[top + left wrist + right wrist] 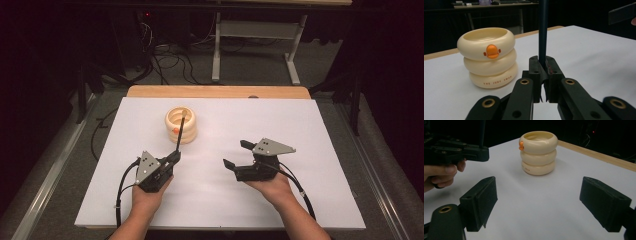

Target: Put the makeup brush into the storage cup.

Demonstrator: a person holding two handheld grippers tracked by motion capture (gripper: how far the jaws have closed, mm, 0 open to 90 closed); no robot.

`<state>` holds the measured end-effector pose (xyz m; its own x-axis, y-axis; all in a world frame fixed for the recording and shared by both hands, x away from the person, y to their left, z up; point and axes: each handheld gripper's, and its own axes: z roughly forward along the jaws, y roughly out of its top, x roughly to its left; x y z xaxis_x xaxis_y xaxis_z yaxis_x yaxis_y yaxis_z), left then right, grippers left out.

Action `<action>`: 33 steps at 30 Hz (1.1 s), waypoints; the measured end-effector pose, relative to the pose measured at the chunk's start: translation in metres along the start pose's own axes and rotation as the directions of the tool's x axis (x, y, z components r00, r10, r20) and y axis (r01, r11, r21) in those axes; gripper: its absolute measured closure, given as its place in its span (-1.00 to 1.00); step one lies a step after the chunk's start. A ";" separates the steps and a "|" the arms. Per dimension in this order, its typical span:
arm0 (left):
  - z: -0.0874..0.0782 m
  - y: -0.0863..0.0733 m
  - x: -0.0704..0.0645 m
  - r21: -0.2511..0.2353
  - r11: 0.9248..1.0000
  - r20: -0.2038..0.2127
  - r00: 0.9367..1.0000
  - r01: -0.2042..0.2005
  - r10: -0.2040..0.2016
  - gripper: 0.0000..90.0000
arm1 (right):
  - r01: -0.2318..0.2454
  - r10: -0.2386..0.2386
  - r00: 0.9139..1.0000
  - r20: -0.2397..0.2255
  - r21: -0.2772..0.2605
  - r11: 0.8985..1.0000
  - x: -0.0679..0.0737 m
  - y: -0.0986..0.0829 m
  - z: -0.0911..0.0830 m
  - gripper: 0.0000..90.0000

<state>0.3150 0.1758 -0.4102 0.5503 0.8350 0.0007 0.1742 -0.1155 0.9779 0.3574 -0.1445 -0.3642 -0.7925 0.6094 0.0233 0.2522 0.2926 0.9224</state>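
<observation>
A cream holder (181, 125) shaped like three stacked rings, with an orange duck beak on its side, stands on the white table top (280, 125) left of centre. My left gripper (174, 156) sits just in front of it, shut on a thin dark rod (180, 134) that slants up across the holder. In the left gripper view the rod (543, 32) rises upright from the closed left gripper (542, 66), with the holder (487, 56) to its left. My right gripper (235, 153) rests to the right, open and empty. In its own view the right gripper (541, 202) faces the holder (538, 152).
A wooden strip (220, 91) borders the table's far edge. Beyond it are floor cables (170, 60) and a metal desk frame (255, 45). The hand with the left gripper (454, 152) appears at the left of the right gripper view.
</observation>
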 end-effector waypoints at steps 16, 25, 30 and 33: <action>0.004 0.002 -0.008 -0.016 1.000 0.034 0.999 0.006 -0.005 0.90 | 0.007 -0.008 1.000 -0.015 -0.036 0.999 0.007 0.010 0.009 -0.63; 0.005 -0.003 -0.016 -0.015 1.000 0.075 0.997 -0.006 0.007 0.90 | 0.006 -0.009 0.999 -0.033 -0.070 0.997 0.015 0.010 0.007 -0.63; 0.009 -0.009 -0.022 -0.001 1.000 0.101 0.994 -0.030 0.030 0.90 | -0.002 -0.001 0.999 -0.039 -0.057 0.998 0.016 0.006 0.007 -0.62; 0.010 -0.009 -0.025 -0.004 1.000 0.108 0.994 -0.024 0.024 0.90 | -0.003 0.001 0.999 -0.041 -0.063 0.998 0.016 0.004 0.006 -0.62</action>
<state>0.3078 0.1511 -0.4210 0.6392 0.7690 0.0020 0.1574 -0.1333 0.9785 0.3491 -0.1294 -0.3618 -0.8143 0.5791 0.0399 0.2193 0.2433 0.9448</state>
